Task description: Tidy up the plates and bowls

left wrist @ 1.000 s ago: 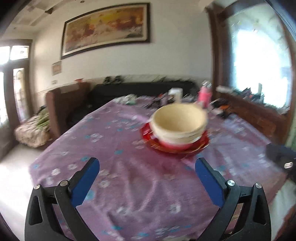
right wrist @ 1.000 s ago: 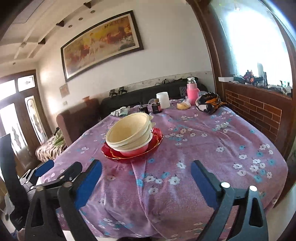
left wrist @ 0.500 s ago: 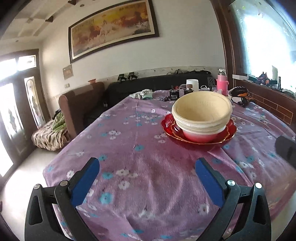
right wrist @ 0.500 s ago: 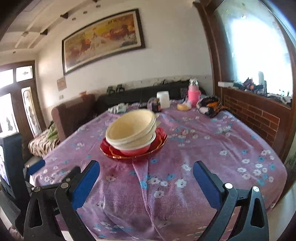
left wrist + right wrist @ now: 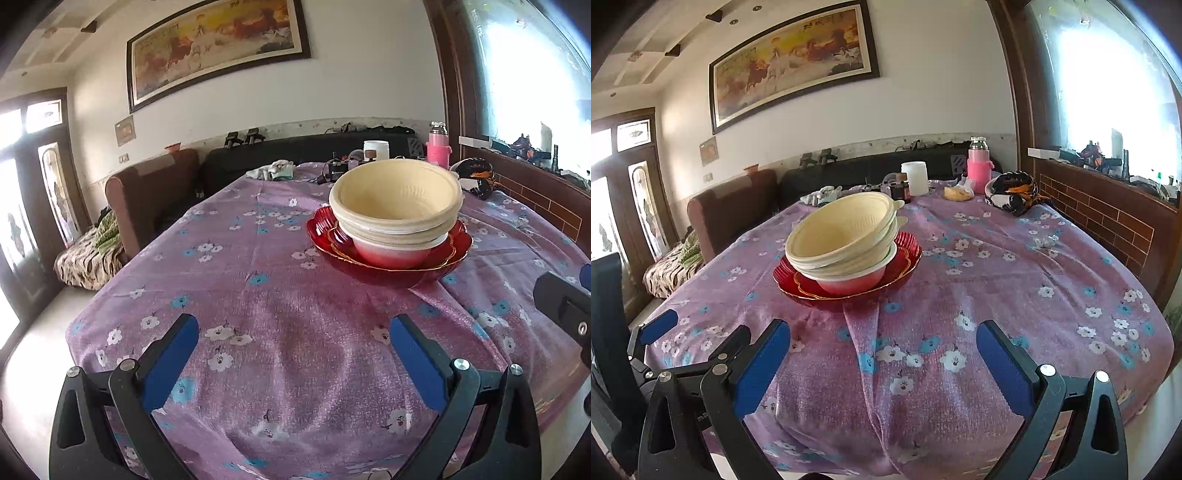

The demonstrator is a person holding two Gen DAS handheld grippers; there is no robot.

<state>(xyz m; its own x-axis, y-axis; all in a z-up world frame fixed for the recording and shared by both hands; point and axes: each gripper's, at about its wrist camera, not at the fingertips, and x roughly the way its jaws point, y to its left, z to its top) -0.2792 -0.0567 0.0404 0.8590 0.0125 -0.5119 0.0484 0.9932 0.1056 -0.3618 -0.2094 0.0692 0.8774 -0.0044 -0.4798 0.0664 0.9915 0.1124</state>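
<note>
Two grippers of mine, left gripper (image 5: 293,347) and right gripper (image 5: 882,350), gape wide at the bottom, holding nothing, below the stacked bowls (image 5: 846,236) on red plates (image 5: 905,269) mid-frame.

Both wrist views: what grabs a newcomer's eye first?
The stack of cream bowls nested on a pink bowl, all sitting in red plates mid-table on the purple floral cloth. Next, both open grippers, left and right, near the table's front edge, empty.

A purple floral tablecloth (image 5: 997,280) covers the table, with a white cup (image 5: 915,178), pink bottle (image 5: 977,170) and dark patterned cloth bundle (image 5: 1012,193) at its far end, below a framed painting (image 5: 792,66).
</note>
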